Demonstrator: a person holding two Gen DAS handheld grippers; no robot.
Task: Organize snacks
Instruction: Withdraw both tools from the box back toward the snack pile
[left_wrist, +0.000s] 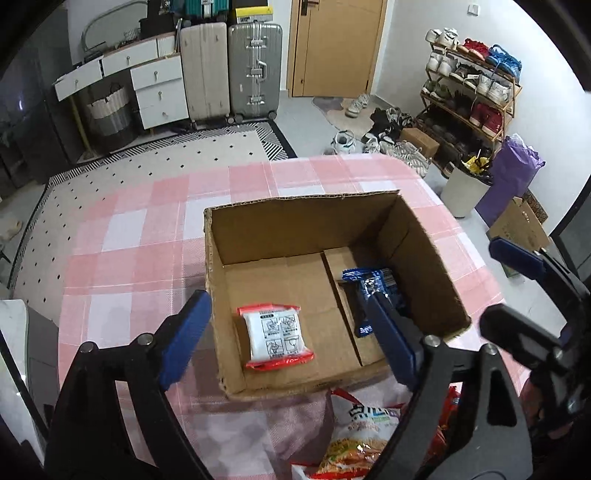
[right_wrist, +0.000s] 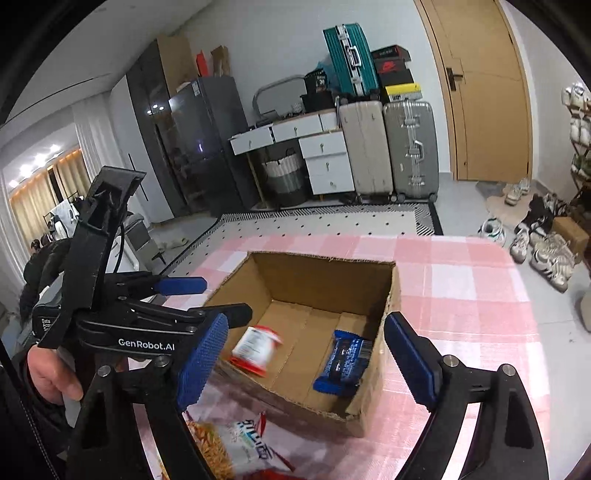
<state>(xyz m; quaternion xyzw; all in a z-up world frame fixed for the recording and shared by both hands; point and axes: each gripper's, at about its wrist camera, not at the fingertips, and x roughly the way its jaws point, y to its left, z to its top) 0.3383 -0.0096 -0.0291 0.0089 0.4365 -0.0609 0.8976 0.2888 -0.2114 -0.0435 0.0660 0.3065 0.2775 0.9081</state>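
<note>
Table (left_wrist: 140, 229): one, wearing a pink checked cloth.
Box (left_wrist: 295, 221): one open cardboard box, sitting on the table, holding two packets.
White packet (left_wrist: 275, 336): one, lying flat, long axis running near-to-far.
Blue packet (right_wrist: 341, 363): one, lying lengthwise beside the right wall.
Left gripper (left_wrist: 291, 343): fingers standing apart, gripping nothing.
Right gripper (right_wrist: 306, 363): fingers standing apart, empty.

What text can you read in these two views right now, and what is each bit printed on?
"GenRobot.AI": on the left gripper body, right wrist view.
"Data Acq...": small label on that gripper's rear, cut off.
White-and-red snack packet in the cardboard box: pictogram panels, print too small.
Blue snack bar: print and barcode too blurred.
Chip bag on the table: large characters, partly hidden, unreadable.
</note>
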